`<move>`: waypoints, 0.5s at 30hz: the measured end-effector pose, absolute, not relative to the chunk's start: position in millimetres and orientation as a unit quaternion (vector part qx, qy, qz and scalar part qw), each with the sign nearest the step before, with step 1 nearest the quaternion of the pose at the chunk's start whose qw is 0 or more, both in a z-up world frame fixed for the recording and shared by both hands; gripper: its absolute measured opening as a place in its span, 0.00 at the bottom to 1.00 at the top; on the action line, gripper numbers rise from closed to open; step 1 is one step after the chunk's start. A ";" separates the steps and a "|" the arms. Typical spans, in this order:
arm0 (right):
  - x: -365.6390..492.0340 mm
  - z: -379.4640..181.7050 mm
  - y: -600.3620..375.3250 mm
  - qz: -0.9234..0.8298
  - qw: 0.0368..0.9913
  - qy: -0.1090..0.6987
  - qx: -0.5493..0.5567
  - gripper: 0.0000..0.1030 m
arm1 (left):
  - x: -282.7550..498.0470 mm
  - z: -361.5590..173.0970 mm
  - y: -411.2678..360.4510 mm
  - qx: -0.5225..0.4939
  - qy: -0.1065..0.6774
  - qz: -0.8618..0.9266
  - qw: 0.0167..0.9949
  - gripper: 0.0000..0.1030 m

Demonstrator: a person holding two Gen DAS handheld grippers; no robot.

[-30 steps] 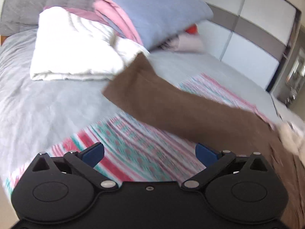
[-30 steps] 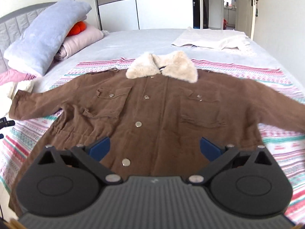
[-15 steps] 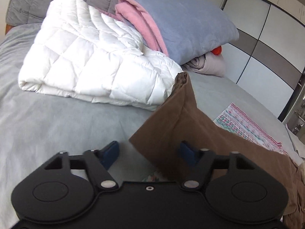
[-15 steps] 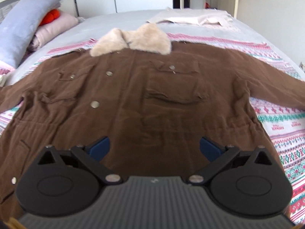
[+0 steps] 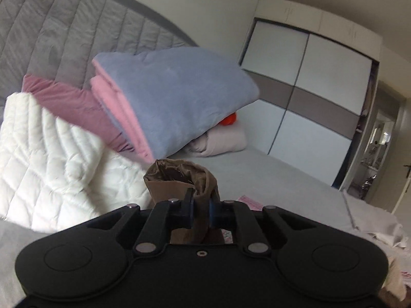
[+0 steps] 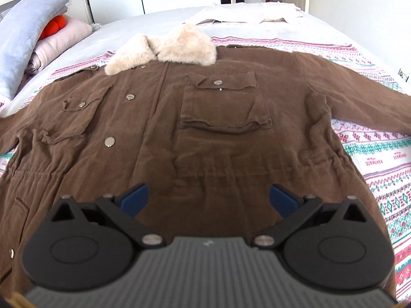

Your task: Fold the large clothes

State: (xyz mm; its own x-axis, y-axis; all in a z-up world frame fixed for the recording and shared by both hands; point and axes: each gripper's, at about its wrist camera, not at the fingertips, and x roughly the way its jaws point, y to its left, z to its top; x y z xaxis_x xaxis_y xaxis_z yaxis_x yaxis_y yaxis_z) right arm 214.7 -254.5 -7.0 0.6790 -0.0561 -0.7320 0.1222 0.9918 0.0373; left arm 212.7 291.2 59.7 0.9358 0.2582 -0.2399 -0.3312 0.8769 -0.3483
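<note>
A brown jacket point(image 6: 205, 128) with a cream fur collar point(image 6: 164, 48) lies flat, front up, on a patterned blanket point(image 6: 385, 159) on the bed. Its sleeves spread to both sides. My left gripper point(image 5: 201, 209) is shut on the cuff of the jacket's sleeve point(image 5: 179, 177), which stands up open-ended between the fingers. My right gripper point(image 6: 209, 197) is open and empty, hovering over the jacket's lower middle, below the chest pocket point(image 6: 223, 102).
A white quilt point(image 5: 56, 169), a pink and blue folded blanket point(image 5: 167, 102) and a pale pillow point(image 5: 221, 143) are piled by the grey headboard point(image 5: 64, 38). A folded cream garment point(image 6: 246, 12) lies at the bed's far end. White wardrobe doors point(image 5: 308, 89) stand beyond.
My left gripper moved onto the sleeve end and closed on the cuff, then lifted it. My right gripper came closer over the jacket's body and stayed open.
</note>
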 end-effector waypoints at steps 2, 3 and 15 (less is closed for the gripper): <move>214.4 -3.5 -255.1 -0.049 0.918 0.392 0.044 0.99 | 215.2 87.0 269.9 -0.199 0.071 0.125 0.969 0.10; 214.2 -2.0 -255.7 -0.049 0.919 0.388 0.046 0.99 | 216.8 99.3 258.4 -0.202 0.063 0.107 0.971 0.10; 223.0 3.1 -276.6 -0.067 0.923 0.364 0.107 0.99 | 240.4 175.0 73.6 -0.203 0.039 -0.091 0.974 0.10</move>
State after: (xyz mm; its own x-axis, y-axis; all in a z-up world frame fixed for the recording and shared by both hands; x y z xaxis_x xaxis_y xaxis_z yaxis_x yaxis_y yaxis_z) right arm 223.0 -276.6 3.1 0.7258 -0.0464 -0.6863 0.2025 0.9679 0.1488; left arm 240.4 73.6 175.0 0.9803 -0.1932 -0.0400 0.1612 0.9014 -0.4018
